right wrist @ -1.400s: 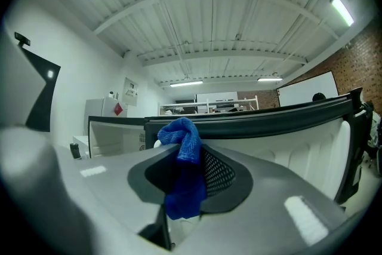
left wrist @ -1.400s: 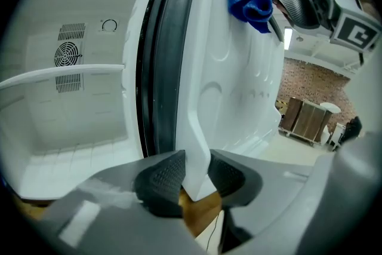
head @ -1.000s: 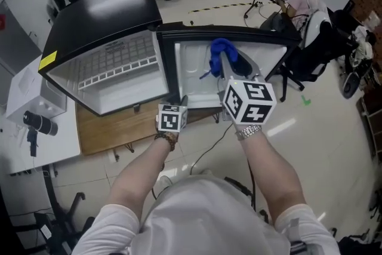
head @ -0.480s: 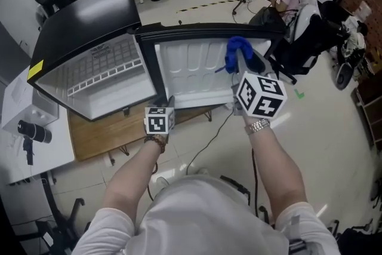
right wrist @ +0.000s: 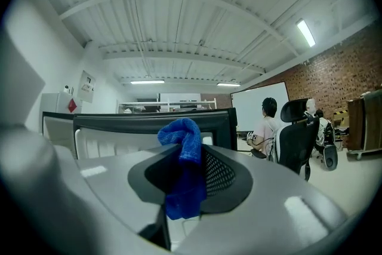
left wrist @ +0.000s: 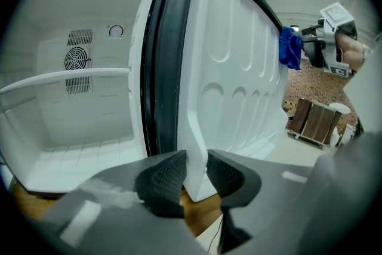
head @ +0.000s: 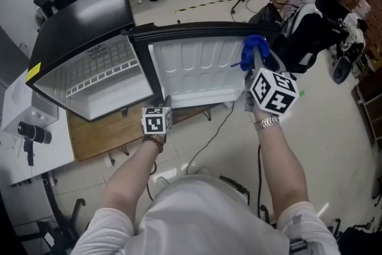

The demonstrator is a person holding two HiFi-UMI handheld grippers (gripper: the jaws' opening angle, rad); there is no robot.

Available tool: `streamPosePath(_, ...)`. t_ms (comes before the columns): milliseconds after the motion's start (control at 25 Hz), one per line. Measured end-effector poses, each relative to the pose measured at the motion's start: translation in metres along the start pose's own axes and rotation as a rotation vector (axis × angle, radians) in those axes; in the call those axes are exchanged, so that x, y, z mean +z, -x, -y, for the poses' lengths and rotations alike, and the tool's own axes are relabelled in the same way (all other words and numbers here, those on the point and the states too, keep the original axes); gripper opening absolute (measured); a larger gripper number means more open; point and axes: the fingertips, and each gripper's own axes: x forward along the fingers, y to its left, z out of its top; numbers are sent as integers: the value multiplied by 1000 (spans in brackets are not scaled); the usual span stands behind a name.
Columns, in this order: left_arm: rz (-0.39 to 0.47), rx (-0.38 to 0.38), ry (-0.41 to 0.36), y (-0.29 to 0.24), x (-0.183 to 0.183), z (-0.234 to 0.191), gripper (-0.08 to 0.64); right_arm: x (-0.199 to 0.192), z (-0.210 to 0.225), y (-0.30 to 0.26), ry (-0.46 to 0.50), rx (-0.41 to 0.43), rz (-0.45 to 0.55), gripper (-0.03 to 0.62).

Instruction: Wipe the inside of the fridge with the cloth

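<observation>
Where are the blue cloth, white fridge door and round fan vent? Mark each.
blue cloth (right wrist: 186, 164): right gripper view, its middle fold between the jaws.
white fridge door (left wrist: 236, 86): left gripper view, moulded inner panel.
round fan vent (left wrist: 77, 59): left gripper view, its centre.

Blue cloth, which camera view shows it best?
Right gripper view: the blue cloth sits large, clamped in the right gripper. Head view shows it small against the fridge door; left gripper view, a distant patch.

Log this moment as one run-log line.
left tool: shut on fridge door edge | right tool: shut on blue cloth | cloth: by door's far end
</observation>
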Motion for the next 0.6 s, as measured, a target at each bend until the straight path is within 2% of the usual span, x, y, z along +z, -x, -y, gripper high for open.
streamPosePath(160, -3, -2, 8, 2, -1, 2, 109, 1, -1, 5, -15, 6, 8, 94)
streamPosePath(280, 4, -11, 6, 1, 1, 5, 107, 3, -18, 15, -22, 48, 22, 94)
streamPosePath(400, 8, -15, 8, 1, 1, 6, 107, -5, -60, 21, -29, 141, 15, 94)
streamPosePath(600, 4, -23, 6, 0, 2, 6, 107, -42, -150, 21, -43, 328, -47, 94)
